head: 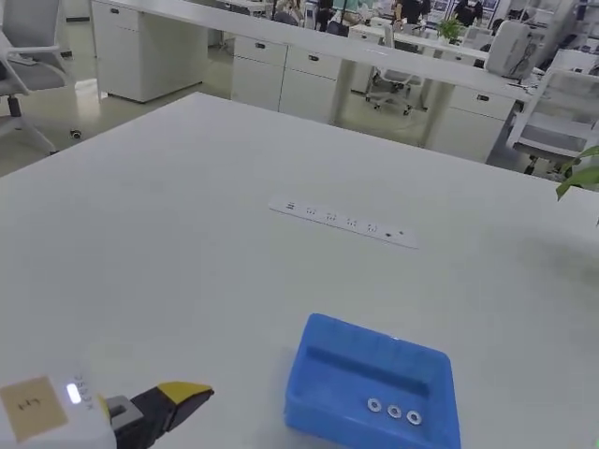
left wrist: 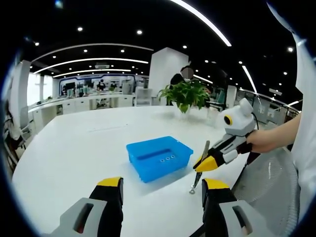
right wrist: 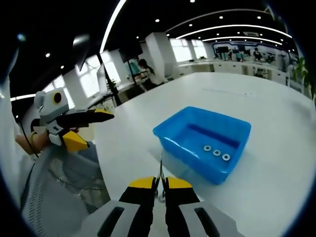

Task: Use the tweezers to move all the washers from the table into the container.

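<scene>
Right gripper view: right gripper [right wrist: 159, 183] pinches tweezers [right wrist: 160, 170] beside the blue container [right wrist: 174, 130] with three washers [right wrist: 216, 152]. The left gripper [left wrist: 162, 185] is spread wide.

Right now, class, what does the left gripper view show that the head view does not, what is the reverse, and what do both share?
Extra in the left gripper view: the right tool, in a person's hand, shut on thin metal tweezers. Extra in the head view: a tan paper label on the white body of a yellow-tipped tool. Both share the blue plastic container with three small metal washers inside, standing on the white table.
</scene>
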Demonstrator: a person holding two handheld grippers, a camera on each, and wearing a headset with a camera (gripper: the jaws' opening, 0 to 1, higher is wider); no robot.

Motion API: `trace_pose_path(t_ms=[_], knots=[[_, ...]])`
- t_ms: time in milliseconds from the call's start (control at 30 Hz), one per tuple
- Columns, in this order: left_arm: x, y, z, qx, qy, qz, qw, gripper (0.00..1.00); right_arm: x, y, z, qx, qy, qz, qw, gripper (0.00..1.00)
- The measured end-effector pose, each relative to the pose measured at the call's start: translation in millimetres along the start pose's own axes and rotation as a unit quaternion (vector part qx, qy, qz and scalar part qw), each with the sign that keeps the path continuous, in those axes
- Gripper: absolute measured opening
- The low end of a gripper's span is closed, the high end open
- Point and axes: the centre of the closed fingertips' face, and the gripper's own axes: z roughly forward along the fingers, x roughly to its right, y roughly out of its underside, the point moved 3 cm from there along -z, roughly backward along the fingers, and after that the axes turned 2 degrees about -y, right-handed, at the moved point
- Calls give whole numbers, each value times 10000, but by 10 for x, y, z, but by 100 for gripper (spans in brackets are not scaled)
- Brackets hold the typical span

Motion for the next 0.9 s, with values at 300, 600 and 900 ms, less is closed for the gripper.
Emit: trace_pose_path(t_ms=[300,600,900], knots=[[22,7,9,-34,46,35,10000,64,-170,55,18,-154,-129,-831,9963,4],[39,12,13,-52,88,55,9999,64,-180,64,21,-284,-143,-1606,9865,2],[36,4,3,-32,54,33,10000,64,-146,-147,-50,239,-127,-1043,9942,2]])
